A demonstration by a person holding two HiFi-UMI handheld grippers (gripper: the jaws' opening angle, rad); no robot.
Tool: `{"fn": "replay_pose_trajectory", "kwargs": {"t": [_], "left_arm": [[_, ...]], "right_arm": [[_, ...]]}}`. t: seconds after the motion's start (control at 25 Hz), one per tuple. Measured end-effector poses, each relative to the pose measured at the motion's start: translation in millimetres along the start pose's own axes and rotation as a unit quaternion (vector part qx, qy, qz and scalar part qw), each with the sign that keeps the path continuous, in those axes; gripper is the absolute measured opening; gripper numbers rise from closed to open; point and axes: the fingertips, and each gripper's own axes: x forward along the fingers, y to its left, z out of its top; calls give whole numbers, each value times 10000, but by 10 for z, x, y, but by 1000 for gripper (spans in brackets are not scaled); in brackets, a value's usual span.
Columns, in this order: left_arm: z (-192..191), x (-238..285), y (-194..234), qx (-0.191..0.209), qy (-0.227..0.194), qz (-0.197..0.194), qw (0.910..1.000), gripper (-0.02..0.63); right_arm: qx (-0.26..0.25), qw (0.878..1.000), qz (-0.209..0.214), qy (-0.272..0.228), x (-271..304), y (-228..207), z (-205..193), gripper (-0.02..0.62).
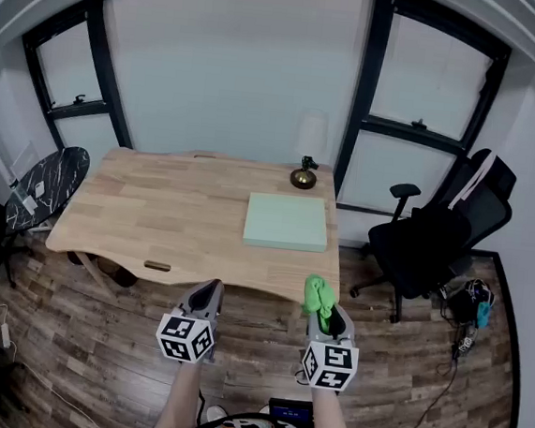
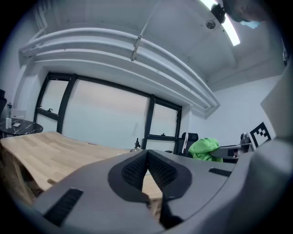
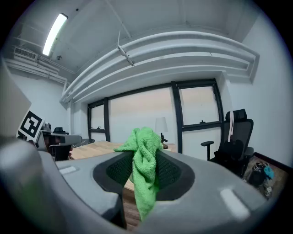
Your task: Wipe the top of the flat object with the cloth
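Observation:
A pale green flat board [image 1: 286, 221] lies on the right part of the wooden table [image 1: 155, 212]. My right gripper [image 1: 323, 310] is held in front of the table's near edge, shut on a bright green cloth [image 1: 317, 296] that sticks up from the jaws and hangs down between them [image 3: 145, 169]. My left gripper [image 1: 208, 296] is level with it to the left, shut and holding nothing [image 2: 146, 169]. Both are short of the table, above the floor. In the left gripper view the cloth [image 2: 203, 148] shows at the right.
A small brass lamp [image 1: 303, 174] stands at the table's far edge behind the board. A black office chair [image 1: 434, 243] sits right of the table, a round dark side table [image 1: 44, 187] left of it. Cables [image 1: 469, 317] lie on the wood floor at the right.

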Motion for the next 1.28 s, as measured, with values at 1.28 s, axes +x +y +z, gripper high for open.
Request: {"fn": "replay_pose_trajectory", "kwargs": {"t": [1.28], "left_arm": [[-452, 839, 378, -608, 350, 578, 9959, 8]], "right_arm": [[32, 9992, -6, 404, 711, -711, -272, 135]]}}
